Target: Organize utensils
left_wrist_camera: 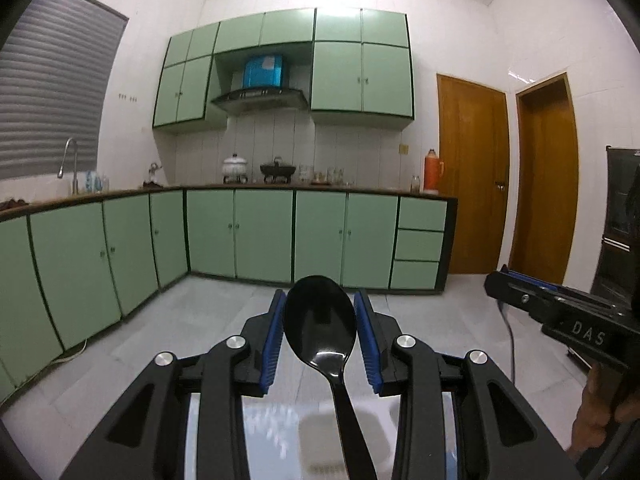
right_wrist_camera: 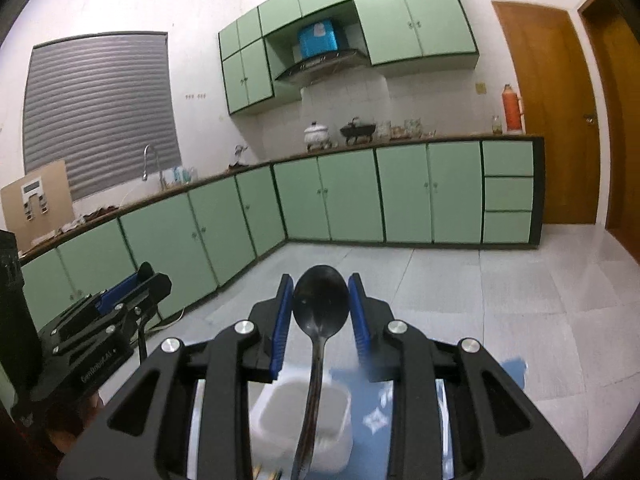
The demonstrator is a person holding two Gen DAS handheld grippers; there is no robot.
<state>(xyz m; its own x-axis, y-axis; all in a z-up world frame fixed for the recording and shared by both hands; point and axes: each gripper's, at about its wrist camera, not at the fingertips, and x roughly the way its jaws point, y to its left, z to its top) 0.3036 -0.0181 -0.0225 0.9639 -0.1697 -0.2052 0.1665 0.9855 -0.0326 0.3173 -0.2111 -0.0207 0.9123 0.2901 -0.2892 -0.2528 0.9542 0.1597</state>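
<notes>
The left hand-held gripper [left_wrist_camera: 320,334] is raised toward the kitchen, its blue pads [left_wrist_camera: 273,340] closed against the bowl of a black plastic spoon [left_wrist_camera: 320,328] that stands upright between them, handle running down toward 6 o'clock. The right hand-held gripper [right_wrist_camera: 320,316] likewise pinches a dark metal spoon [right_wrist_camera: 320,304] by the edges of its bowl, the handle dropping toward 6 o'clock over a white container [right_wrist_camera: 304,424], blurred, that sits on a blue surface [right_wrist_camera: 512,372]. In the left wrist view the right gripper shows at 3 o'clock; in the right wrist view the left one sits at 8 o'clock. Green cabinets [left_wrist_camera: 240,236] line the far wall at 12 o'clock.
</notes>
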